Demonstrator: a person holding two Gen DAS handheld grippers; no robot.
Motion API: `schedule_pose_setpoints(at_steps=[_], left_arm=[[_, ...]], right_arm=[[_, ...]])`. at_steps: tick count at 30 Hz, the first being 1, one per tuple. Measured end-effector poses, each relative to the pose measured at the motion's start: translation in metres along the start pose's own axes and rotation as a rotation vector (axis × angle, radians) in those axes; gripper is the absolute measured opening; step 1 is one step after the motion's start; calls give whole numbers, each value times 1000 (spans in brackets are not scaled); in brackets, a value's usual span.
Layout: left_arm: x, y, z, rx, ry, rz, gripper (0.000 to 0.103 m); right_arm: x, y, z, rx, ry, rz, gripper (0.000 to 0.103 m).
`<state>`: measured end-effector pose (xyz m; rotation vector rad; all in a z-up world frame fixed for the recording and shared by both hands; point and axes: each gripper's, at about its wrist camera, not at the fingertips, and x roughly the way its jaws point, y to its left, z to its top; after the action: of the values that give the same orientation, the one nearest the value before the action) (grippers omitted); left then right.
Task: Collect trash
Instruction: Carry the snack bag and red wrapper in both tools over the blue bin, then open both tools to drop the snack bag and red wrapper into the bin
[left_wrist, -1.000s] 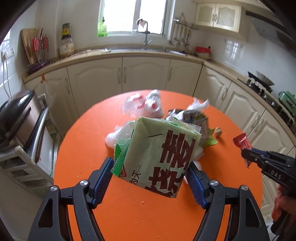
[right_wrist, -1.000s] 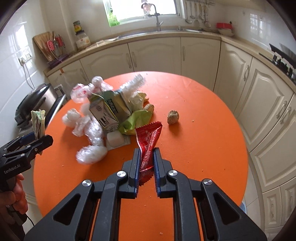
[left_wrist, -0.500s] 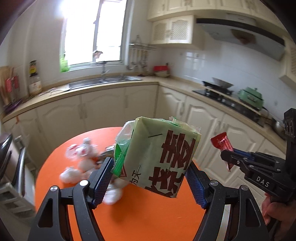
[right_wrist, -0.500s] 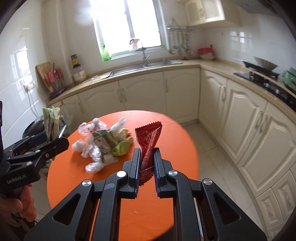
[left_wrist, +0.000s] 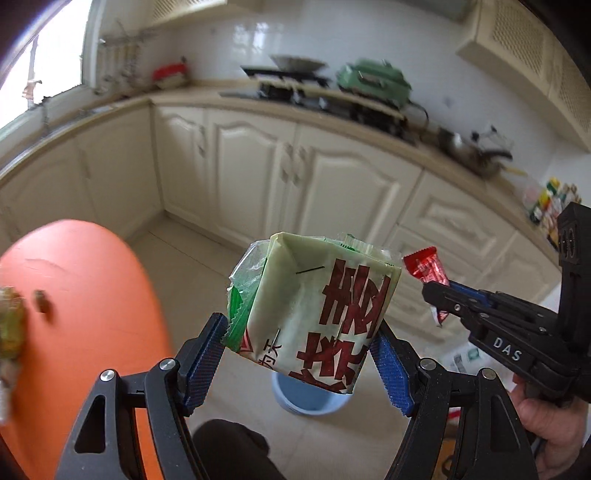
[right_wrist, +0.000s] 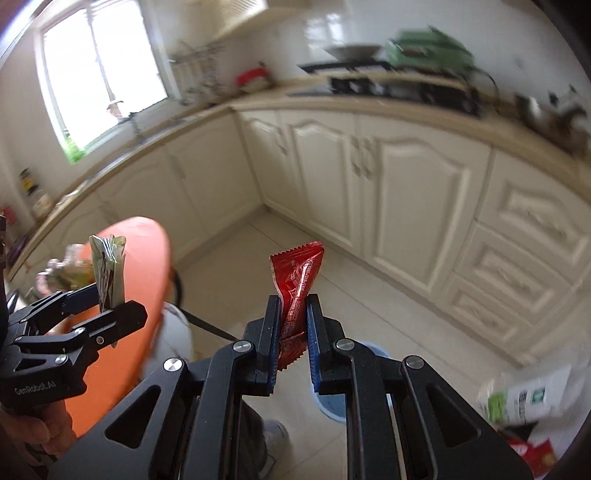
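My left gripper (left_wrist: 299, 354) is shut on a pale green packet (left_wrist: 317, 314) with dark red characters, held in the air over the floor. It also shows in the right wrist view (right_wrist: 107, 273). My right gripper (right_wrist: 291, 332) is shut on a red wrapper (right_wrist: 297, 284), also visible in the left wrist view (left_wrist: 428, 267). A blue bin (left_wrist: 306, 400) stands on the floor below the packet, mostly hidden behind it; its rim shows in the right wrist view (right_wrist: 332, 402). Leftover trash (left_wrist: 11, 325) lies on the orange table (left_wrist: 81, 302) at the left.
Cream kitchen cabinets (left_wrist: 332, 192) run along the wall ahead, with a stove and green pot (left_wrist: 373, 79) on the counter. Bags and packets (right_wrist: 524, 402) lie on the tiled floor at the right. A black cable (right_wrist: 207, 321) runs across the floor.
Both grippers have swung right, away from the table, with their trash still held. The view now faces the cabinets and floor, and the blue bin has come into sight.
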<state>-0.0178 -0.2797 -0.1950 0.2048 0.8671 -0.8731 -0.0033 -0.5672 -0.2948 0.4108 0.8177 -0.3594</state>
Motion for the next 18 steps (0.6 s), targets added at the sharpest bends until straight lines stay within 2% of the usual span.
schedule_pose_setpoints(at_steps=[4, 12, 18], left_arm=[[59, -16, -15, 52, 112, -25, 72], [178, -8, -24, 73, 313, -33, 72], [286, -9, 18, 70, 412, -29, 75]], right_arm=[[41, -45, -18, 82, 85, -27, 13], [116, -99, -53, 196, 227, -33, 13], [148, -121, -67, 248, 284, -27, 17]])
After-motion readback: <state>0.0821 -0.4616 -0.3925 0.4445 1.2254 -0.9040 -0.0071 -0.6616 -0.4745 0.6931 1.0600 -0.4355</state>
